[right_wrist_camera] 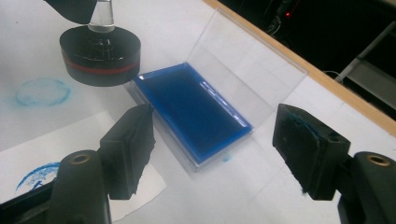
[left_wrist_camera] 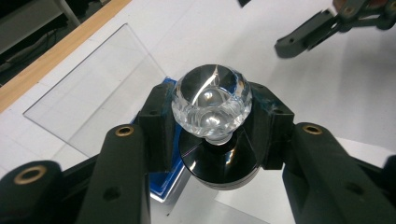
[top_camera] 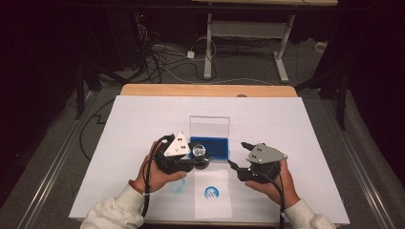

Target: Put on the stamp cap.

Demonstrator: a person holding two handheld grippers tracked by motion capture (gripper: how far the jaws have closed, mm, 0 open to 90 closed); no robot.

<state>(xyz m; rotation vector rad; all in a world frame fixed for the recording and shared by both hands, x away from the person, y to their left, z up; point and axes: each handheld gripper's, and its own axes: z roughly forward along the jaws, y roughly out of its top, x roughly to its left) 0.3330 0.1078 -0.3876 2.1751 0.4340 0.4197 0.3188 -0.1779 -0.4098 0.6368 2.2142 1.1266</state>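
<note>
A stamp with a faceted clear knob and a round black base sits between my left gripper's jaws, which are shut on the knob. In the high view the stamp is at the front left corner of a blue ink pad. The pad lies in a clear case with its lid standing open. I cannot tell whether the base touches anything. My right gripper is open with nothing in it, just right of the pad; its pads are smeared blue.
A white sheet of paper with a round blue print lies near the front edge. A faint blue ring smudge marks the white table cover beside it. Beyond the wooden far edge are cables and table legs.
</note>
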